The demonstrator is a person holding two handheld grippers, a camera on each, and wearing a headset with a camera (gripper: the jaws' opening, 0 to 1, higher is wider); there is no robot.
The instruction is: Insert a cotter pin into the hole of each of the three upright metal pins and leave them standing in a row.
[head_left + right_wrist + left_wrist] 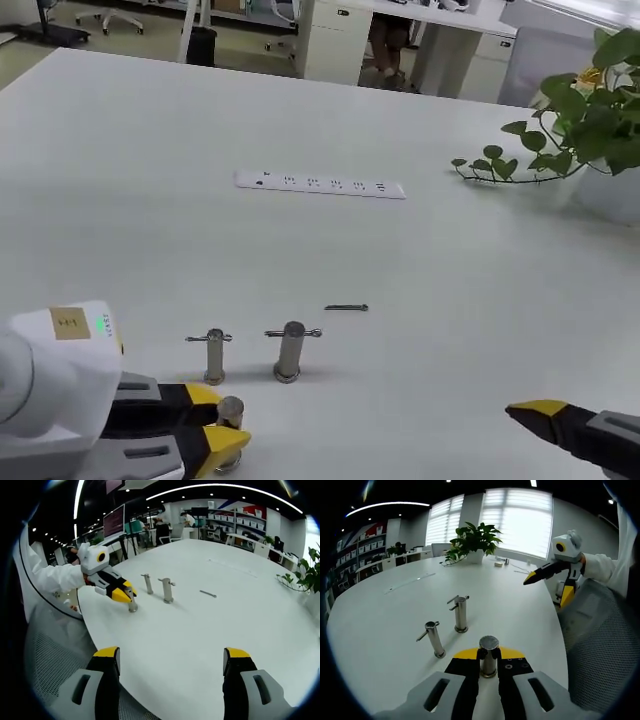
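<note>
Three upright metal pins stand near the table's front edge. The left pin (214, 356) and the middle pin (290, 351) each carry a cotter pin through the top. A third, bare pin (230, 411) stands closer to me, with my left gripper (216, 418) shut on it; the left gripper view has that pin (488, 656) between the yellow-tipped jaws. A loose cotter pin (346, 307) lies flat beyond the middle pin. My right gripper (558, 420) hovers at the front right, open and holding nothing (171, 655), well away from the pins.
A white power strip (320, 184) lies across the middle of the table. At the far right a potted plant (600, 110) trails leaves over the tabletop. Desks and chairs stand beyond the table's far edge.
</note>
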